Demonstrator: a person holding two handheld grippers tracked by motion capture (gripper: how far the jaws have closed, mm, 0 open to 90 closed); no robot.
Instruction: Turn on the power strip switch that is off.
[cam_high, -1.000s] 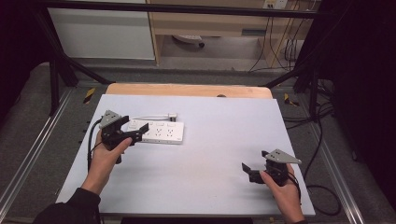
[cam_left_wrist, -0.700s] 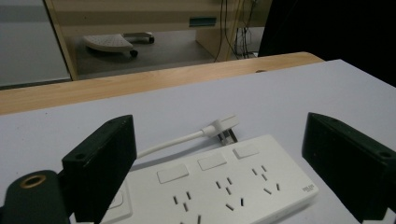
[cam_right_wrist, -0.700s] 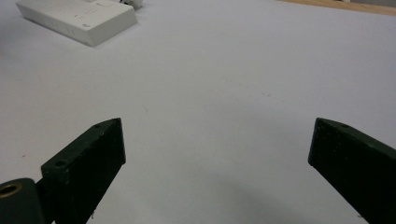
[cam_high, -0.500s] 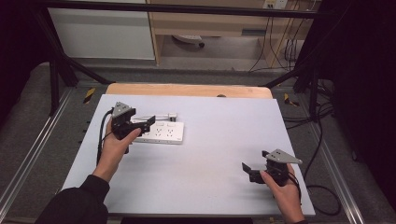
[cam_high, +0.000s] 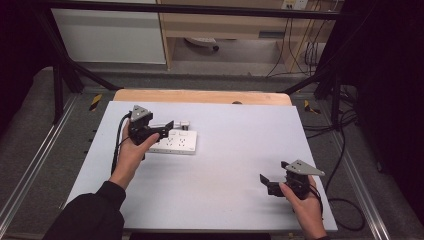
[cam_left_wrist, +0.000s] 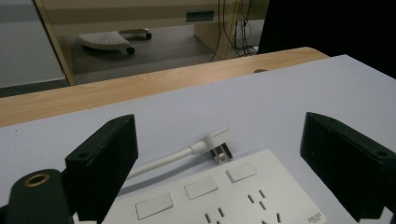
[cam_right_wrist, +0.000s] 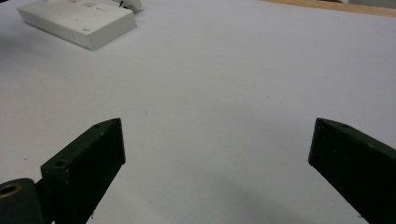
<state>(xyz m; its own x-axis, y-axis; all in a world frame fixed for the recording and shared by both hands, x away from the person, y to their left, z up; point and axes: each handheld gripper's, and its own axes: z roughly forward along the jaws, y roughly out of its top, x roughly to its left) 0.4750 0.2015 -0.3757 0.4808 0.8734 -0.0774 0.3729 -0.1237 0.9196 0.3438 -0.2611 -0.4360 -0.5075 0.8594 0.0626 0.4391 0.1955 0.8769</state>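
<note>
Left gripper (cam_high: 162, 129): carried over the last second from the 9 o'clock end of the power strip up and over its rear edge; it is now held above the strip, jaws spread wide with nothing between them.
Power strip (cam_high: 175, 142): a white multi-socket block, lying flat on the left half of the white table (cam_high: 235, 150); its position is unchanged. In the left gripper view, its switch row and sockets are seen directly beneath the jaws.
Plug (cam_left_wrist: 219, 142): a white plug on a short white cord (cam_left_wrist: 161, 162), lying on the table just beyond the strip at 12 o'clock, apart from both jaws.
Right gripper (cam_high: 272, 184): held low at the 5 o'clock corner of the table, unmoved; jaws wide, nothing held, well apart from the strip.
Meaning for the work: the plug is judged to be the target of the reach. The approach is under way; no grasp has been made.
Next requirement: a further advance toward 12 o'clock and a descent would be needed before closing.
</note>
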